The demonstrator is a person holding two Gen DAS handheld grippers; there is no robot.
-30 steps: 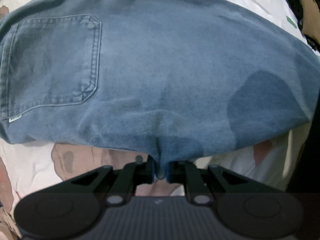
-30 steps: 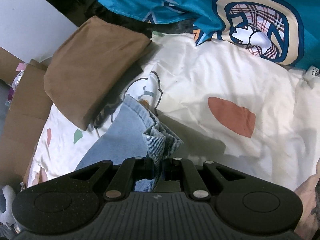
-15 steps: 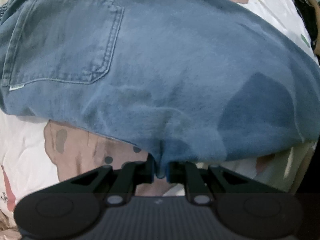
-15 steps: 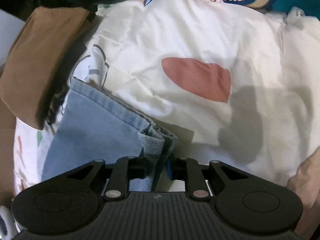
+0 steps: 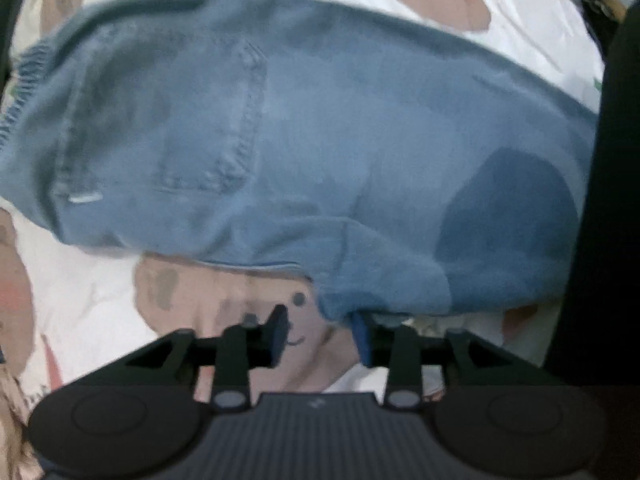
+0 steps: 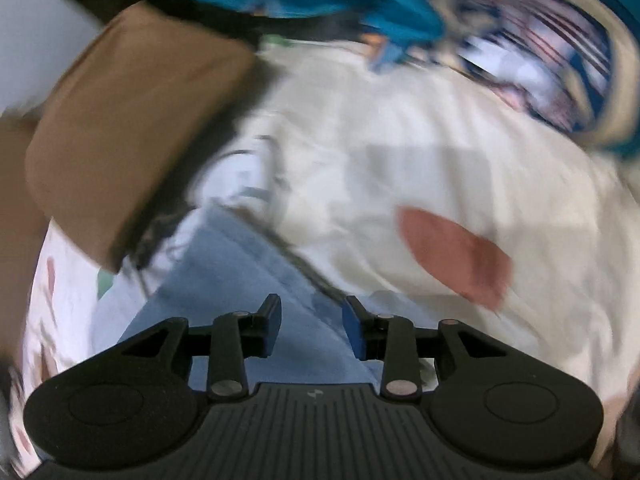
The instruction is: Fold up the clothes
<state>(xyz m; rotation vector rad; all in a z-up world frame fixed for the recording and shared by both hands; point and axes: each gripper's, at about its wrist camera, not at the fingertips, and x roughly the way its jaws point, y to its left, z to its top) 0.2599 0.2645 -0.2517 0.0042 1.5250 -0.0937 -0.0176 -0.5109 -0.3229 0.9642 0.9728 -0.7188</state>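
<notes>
Denim jeans [image 5: 320,128] below parted tools [image 5: 322,334]

No legible text, brand, number or sign showing in either view. Small white tag [image 5: 85,198] lying at the pocket edge of the jeans [image 5: 320,140], too blurred to read. Small pale mark [image 6: 316,394] showing on the gripper body in the right wrist view, shape only, not readable. Printed pattern on the teal cloth [image 6: 540,40] smeared by motion, no lettering discernible.
</notes>
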